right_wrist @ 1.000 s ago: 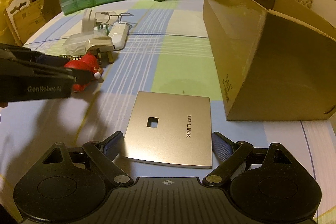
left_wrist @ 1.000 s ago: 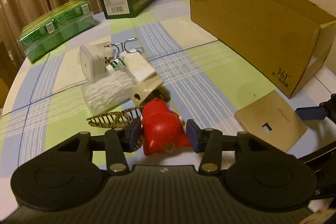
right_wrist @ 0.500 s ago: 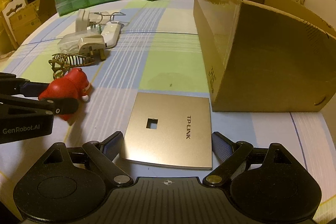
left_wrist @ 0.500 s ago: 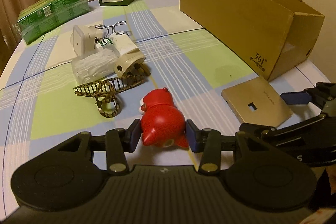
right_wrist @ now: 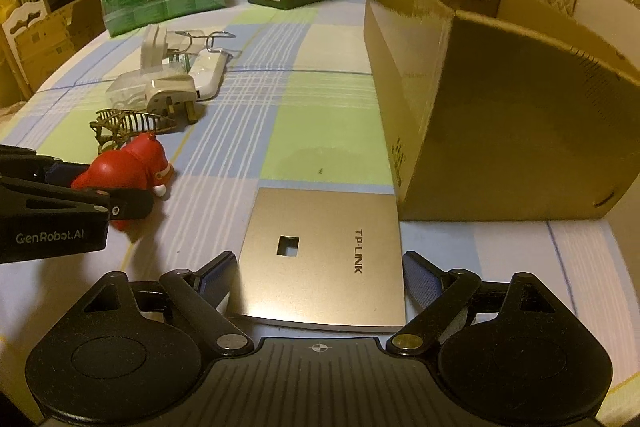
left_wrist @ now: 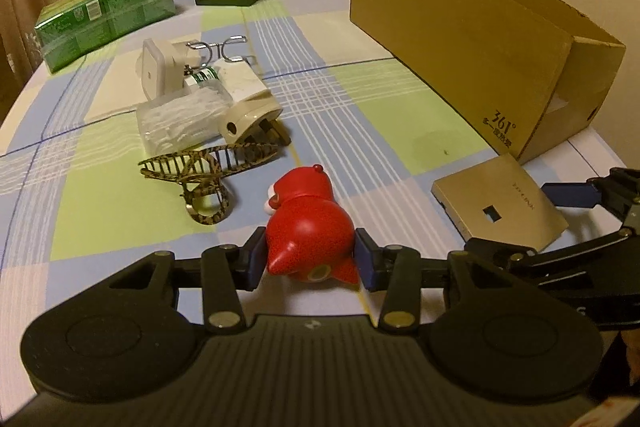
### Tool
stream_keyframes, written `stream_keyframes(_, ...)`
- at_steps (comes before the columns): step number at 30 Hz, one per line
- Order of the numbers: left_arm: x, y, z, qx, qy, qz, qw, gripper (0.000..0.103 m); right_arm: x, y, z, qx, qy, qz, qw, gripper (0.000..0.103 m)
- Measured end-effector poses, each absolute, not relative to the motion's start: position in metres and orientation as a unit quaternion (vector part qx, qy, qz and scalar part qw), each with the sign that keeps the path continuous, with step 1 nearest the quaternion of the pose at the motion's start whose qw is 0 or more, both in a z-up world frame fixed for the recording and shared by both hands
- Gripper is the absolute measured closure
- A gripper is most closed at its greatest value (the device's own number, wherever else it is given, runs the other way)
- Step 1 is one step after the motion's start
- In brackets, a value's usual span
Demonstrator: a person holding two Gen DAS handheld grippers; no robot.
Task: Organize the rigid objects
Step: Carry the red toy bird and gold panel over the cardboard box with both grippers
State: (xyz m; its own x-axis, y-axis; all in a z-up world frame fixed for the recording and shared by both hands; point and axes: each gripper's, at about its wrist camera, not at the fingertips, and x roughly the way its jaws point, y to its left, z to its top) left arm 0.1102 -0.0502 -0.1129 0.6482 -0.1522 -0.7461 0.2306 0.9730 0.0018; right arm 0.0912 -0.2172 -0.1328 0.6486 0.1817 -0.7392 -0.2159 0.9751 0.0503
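Your left gripper, fingers pinching the red plastic figurine, has pulled it from the clutter (right fingers spread around the gold panel).

Both low wrist views share the table.

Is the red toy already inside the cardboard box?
No, the red toy sits clamped in the left gripper, outside the cardboard box.

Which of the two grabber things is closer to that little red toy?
Left. The left gripper has the red toy clamped between its fingers; the right gripper sits off to the side, straddling the gold TP-LINK plate.
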Motion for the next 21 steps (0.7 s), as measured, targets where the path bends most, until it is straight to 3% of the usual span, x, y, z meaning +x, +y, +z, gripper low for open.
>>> stream_keyframes(12, 0.091, -0.044, -0.073, 0.028, 0.381, -0.097, 0.919, 0.064, 0.063, -0.216, -0.095, -0.039, 0.364, 0.120, 0.923, 0.018)
stream_keyframes(21, 0.086, -0.057, -0.011, 0.020, 0.337, -0.116, 0.934, 0.064, 0.048, -0.233, -0.033, -0.033, 0.291, 0.120, 0.948, 0.017)
